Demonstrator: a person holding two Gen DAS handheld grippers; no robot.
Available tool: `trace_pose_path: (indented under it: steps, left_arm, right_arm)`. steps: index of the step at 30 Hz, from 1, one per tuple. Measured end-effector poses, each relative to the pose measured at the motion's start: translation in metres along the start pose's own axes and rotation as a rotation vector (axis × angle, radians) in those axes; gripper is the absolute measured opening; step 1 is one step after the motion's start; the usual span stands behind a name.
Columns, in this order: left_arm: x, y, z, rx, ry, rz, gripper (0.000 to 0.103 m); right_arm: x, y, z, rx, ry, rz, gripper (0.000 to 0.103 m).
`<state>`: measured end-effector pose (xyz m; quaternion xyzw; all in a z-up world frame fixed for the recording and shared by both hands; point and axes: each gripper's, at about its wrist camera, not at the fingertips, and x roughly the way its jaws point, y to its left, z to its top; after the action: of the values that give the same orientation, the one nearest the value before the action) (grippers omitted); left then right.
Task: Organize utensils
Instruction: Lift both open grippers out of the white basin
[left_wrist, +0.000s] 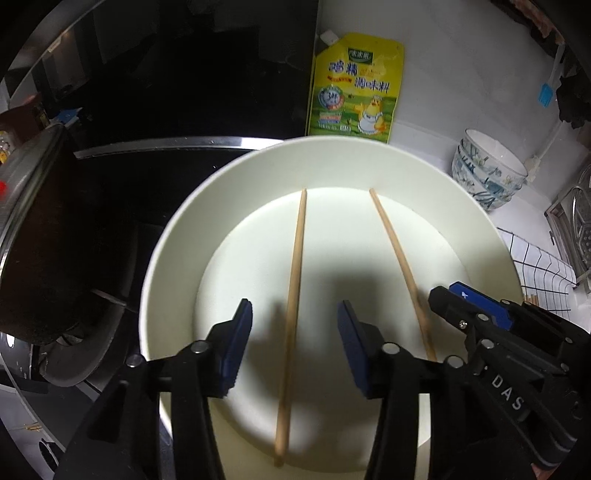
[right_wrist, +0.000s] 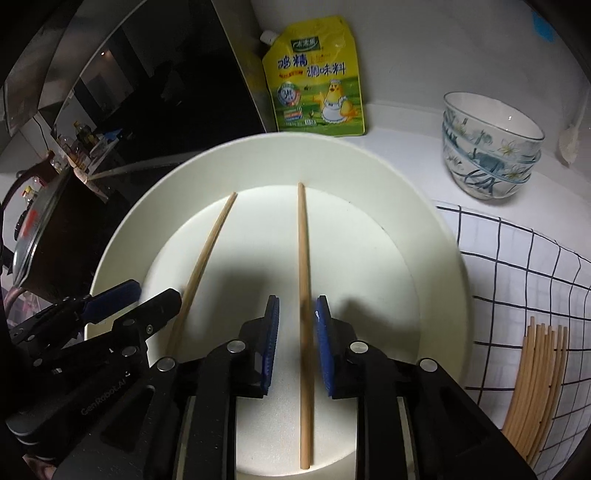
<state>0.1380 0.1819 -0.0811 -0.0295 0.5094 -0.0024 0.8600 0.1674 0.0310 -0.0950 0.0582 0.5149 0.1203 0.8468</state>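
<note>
Left wrist view shows two thin, stiff, light chopsticks (left_wrist: 293, 273) lying apart in the white bowl (left_wrist: 177, 258), each between parted, empty fingers of the left gripper (left_wrist: 295, 332) and right gripper (right_wrist: 297, 325); likely slippery, best pinched mid-shaft.

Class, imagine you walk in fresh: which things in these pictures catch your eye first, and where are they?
A big white bowl fills the middle, with two wooden chopsticks lying inside, each between a gripper's blue-padded fingers. Behind it a bright yellow seasoning pouch leans on the wall, with stacked floral bowls to its right.
</note>
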Motion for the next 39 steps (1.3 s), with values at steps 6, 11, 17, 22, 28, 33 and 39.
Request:
trace_pose_path:
  steps: [6, 11, 17, 22, 28, 33, 39]
  left_arm:
    - [-0.014, 0.000, 0.000, -0.009, -0.010, 0.010, 0.049]
    - [-0.030, -0.003, -0.003, -0.001, -0.028, 0.019, 0.049]
    - [-0.051, -0.011, -0.007, 0.000, -0.060, 0.017, 0.054]
    - [-0.067, -0.022, -0.012, 0.002, -0.074, 0.014, 0.054]
    - [-0.082, -0.039, -0.017, 0.007, -0.088, 0.016, 0.054]
    - [-0.092, -0.055, -0.022, 0.019, -0.100, 0.017, 0.056]
    - [-0.100, -0.078, -0.031, 0.039, -0.113, 0.007, 0.062]
  right_arm:
    - [-0.019, 0.000, -0.006, 0.005, -0.019, -0.003, 0.020]
    - [-0.036, -0.001, -0.014, 0.009, -0.034, -0.003, 0.020]
    - [-0.063, -0.003, -0.026, 0.004, -0.055, -0.005, 0.020]
    - [-0.084, -0.013, -0.033, 0.001, -0.073, -0.007, 0.020]
    - [-0.111, -0.029, -0.045, 0.002, -0.106, -0.014, 0.025]
    - [-0.129, -0.050, -0.059, 0.015, -0.124, -0.024, 0.028]
    - [-0.149, -0.082, -0.076, 0.054, -0.136, -0.043, 0.036]
